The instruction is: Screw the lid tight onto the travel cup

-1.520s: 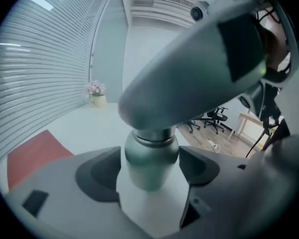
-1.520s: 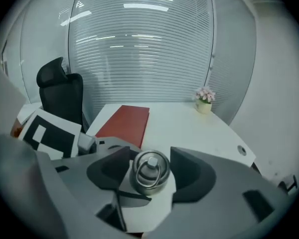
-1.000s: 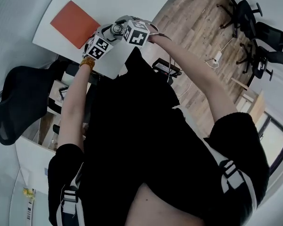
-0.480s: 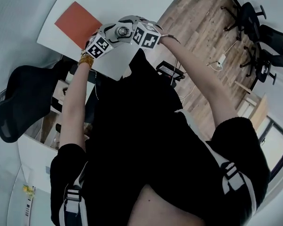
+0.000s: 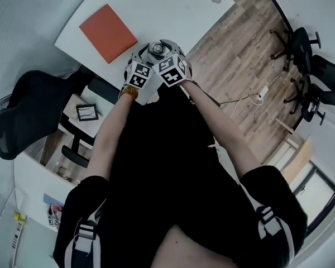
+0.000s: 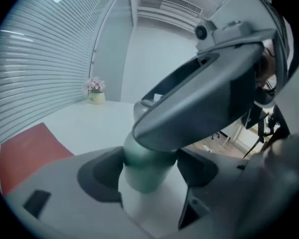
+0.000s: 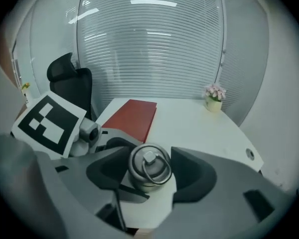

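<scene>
Both grippers sit closer together than before. The left gripper [image 6: 149, 173], jaws just closing, clamps the travel cup [image 6: 147, 167]; the right gripper [image 7: 149, 174] likewise clamps the lid [image 7: 149, 165].

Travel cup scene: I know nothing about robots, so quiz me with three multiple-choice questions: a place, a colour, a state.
1. Where does the red mat lie?
A. in a drawer
B. on the white table
C. on a shelf

2. What colour is the body of the travel cup?
A. green
B. yellow
C. blue

3. How is the lid right now?
A. lying on the mat
B. in a sink
C. clamped between the jaws of the right gripper

1 B: the head view shows it flat on the tabletop.
2 A: the left gripper view shows green.
3 C: both pads meet it; the jaws have just been closing.
</scene>
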`<state>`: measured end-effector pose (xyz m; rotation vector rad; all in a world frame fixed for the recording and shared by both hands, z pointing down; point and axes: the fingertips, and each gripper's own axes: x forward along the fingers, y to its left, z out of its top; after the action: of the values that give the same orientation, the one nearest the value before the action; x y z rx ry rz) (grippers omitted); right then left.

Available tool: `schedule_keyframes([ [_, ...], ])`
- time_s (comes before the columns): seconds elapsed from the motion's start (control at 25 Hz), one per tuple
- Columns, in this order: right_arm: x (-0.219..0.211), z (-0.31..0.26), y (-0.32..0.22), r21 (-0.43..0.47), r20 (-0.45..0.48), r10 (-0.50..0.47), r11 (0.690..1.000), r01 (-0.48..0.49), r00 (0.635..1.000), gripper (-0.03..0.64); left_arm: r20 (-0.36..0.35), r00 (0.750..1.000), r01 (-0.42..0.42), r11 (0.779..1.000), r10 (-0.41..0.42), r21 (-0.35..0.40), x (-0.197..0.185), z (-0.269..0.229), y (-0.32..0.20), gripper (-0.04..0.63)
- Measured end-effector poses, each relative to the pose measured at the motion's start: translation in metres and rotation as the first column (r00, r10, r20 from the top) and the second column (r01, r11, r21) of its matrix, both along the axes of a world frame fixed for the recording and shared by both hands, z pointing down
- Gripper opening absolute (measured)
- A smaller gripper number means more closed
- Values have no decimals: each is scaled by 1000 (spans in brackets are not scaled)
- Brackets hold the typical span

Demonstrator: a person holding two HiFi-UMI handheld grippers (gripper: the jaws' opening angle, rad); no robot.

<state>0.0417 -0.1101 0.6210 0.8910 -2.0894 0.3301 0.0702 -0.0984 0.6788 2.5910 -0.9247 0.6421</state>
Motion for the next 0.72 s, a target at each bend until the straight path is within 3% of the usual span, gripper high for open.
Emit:
schedule_keyframes([
  [0.12,-4,3,12,-36,-4,-130,991,129,992,265,4,995,-95,995,95,-8,1,3,12,342],
  [0.24,-7,2,26,-66,-12,-293,954,292,956,264,22,958,-284,958,285,-32,3,1,25,341],
  [0.28,-9,2,26,-68,-27,-363,930,360,932,264,25,936,-350,936,351,-43,3,0,25,341],
  [0.36,-14,2,26,-76,-72,-518,855,513,852,264,30,883,-465,882,468,-68,2,-1,20,342],
  [0.48,-12,2,30,-116,-139,-689,724,679,711,264,20,796,-600,793,604,-104,7,-1,17,342],
  [0.6,-11,5,40,-134,-203,-813,575,807,545,264,75,712,-689,716,698,-114,5,3,20,344],
  [0.64,-11,6,43,-128,-207,-825,556,821,526,265,95,698,-701,705,710,-111,5,3,22,344],
  [0.68,-11,6,45,-115,-201,-820,562,819,535,265,105,698,-700,706,708,-107,4,2,24,345],
  [0.72,-10,5,47,-95,-189,-801,591,801,568,266,105,711,-687,719,695,-102,3,1,26,348],
])
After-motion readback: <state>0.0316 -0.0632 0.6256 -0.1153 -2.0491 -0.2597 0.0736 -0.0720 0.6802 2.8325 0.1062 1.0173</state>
